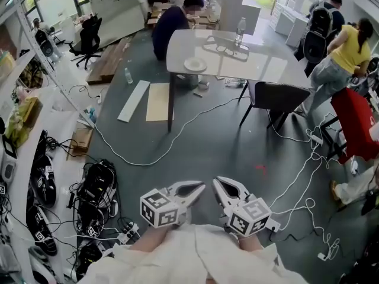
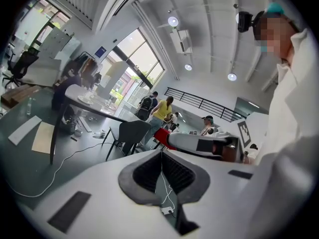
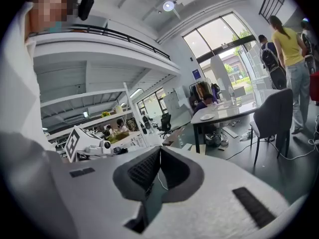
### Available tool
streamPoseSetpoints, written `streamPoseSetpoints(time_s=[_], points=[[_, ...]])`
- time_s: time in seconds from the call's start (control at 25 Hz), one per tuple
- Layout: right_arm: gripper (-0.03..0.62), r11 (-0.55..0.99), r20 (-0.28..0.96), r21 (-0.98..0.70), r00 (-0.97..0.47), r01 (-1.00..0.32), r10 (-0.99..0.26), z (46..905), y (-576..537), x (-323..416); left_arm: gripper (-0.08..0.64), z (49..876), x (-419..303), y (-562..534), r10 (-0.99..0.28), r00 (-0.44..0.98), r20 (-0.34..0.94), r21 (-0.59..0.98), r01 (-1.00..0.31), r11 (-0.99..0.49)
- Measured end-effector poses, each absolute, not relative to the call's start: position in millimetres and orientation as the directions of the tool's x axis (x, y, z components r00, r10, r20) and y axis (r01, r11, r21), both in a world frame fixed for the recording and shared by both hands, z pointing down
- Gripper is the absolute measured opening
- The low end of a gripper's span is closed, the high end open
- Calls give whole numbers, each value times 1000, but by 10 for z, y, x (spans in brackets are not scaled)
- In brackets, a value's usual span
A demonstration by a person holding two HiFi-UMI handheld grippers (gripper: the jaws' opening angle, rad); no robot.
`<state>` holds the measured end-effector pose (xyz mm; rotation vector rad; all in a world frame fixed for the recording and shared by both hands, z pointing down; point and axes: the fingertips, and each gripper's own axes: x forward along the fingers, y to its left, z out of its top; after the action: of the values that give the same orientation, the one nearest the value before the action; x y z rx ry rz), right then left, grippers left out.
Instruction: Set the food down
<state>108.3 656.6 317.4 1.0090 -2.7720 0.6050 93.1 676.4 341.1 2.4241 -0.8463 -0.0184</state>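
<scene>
Left tongs (image 1: 200,187) and right tongs (image 1: 217,182), closed, above open floor (image 1: 225,141); table (image 1: 278,61) well ahead.

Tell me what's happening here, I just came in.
A person in a white coat holds the left gripper and the right gripper side by side over the dark floor. Both have their jaws closed with nothing between them, so no food is held. The white rectangular table, with a round white plate and a clear plastic bottle on it, stands well ahead.
</scene>
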Motion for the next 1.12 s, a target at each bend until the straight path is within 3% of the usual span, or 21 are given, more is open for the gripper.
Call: streamPoseSetpoints(time_s=[0.4,0.92,1.12], points=[[3,690,264,-293,-749,-662,-607,3113,5377,586,18,3341,478,5575,-527,822,216,439,-564,-699],[3,634,269,-271,-689,-724,-673,3156,4246,160,18,3387,54,4504,-450,867,212,487,-493,-721],[3,627,326,-251,-674,-738,-663,3347,4227,88,18,3555,53,4490,-414,881,230,513,-472,-717]])
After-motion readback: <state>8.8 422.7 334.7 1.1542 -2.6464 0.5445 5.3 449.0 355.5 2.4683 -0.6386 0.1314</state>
